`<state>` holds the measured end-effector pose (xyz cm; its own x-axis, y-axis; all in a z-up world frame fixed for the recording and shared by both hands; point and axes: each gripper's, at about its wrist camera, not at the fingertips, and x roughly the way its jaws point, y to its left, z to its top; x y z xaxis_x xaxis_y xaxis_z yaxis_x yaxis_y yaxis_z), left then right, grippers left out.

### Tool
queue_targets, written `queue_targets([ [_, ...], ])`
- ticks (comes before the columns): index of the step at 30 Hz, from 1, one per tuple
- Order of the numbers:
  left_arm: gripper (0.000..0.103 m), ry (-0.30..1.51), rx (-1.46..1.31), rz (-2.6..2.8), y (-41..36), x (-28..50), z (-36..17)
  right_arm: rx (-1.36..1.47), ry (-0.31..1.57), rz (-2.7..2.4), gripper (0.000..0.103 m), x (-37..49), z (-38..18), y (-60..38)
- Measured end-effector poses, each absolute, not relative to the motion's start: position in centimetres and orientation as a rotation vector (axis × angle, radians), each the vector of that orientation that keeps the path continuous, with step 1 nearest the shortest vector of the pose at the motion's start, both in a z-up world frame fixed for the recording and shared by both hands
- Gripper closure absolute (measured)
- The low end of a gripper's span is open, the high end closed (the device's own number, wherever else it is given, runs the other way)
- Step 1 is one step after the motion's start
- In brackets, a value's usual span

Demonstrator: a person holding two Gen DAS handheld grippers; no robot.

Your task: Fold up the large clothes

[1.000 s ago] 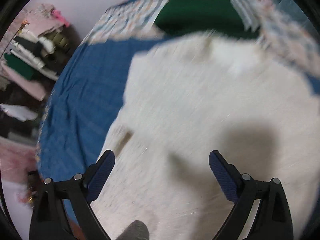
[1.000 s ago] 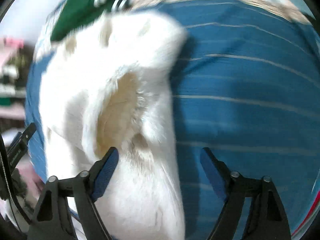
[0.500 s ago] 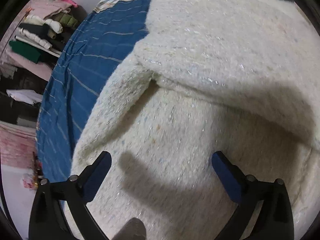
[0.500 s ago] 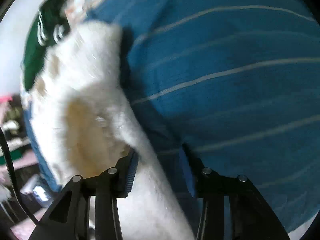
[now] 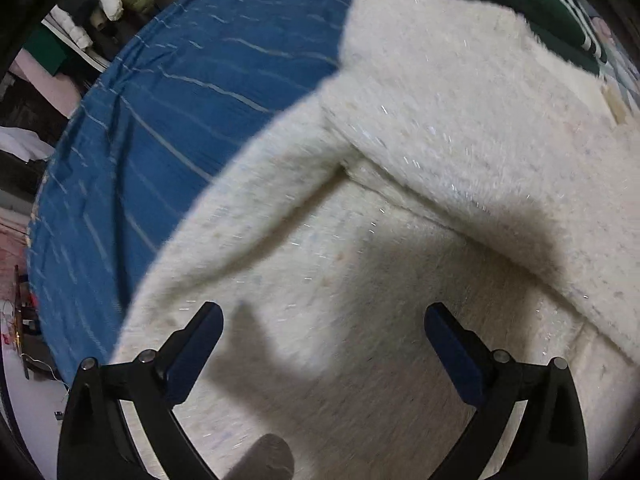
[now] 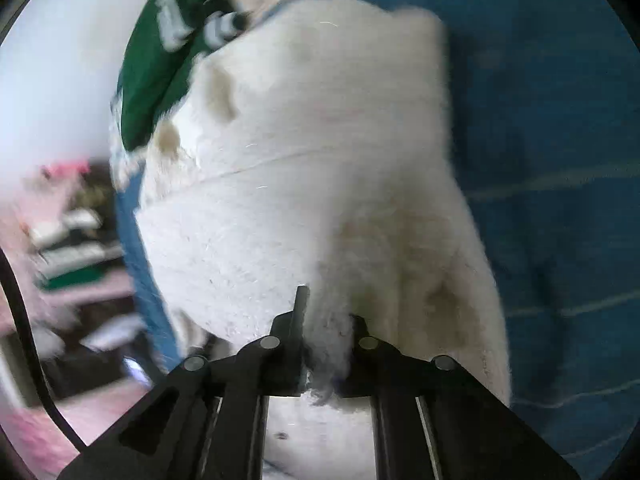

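Your right gripper [image 6: 325, 344] is clamped on the white fleece garment's [image 5: 440, 152] edge at 6 o'clock; left gripper [image 5: 324, 340] hovers wide over it. Garment sprawls on the blue bed [image 5: 168, 120]. Soft, bulky, floppy, probably light: grab seams or hem, not mid-panel.

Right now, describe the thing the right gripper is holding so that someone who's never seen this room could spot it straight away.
Find the blue bedspread with thin pale stripes covering the bed. On it lies a fluffy cream-white garment, one edge pinched in the jaws of the right gripper. Its pale, fuzzy pile with glinting threads sets it apart from the smooth dark green garment with white stripes at its far end.
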<state>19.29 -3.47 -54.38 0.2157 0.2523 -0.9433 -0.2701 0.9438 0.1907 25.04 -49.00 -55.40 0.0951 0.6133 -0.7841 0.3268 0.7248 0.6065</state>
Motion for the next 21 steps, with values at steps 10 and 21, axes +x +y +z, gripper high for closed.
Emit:
queue_targets([
  [10, 0.0, 1.257, -0.094, 0.388, -2.8, 18.0, -50.7, 0.442, 1.151, 0.312, 0.095, 26.6, -40.0, -47.9],
  [21, 0.0, 1.302, -0.008, 0.367, -2.1, 19.0, -51.1, 0.406, 1.471, 0.044, 0.06, 28.4, -52.3, -49.6],
])
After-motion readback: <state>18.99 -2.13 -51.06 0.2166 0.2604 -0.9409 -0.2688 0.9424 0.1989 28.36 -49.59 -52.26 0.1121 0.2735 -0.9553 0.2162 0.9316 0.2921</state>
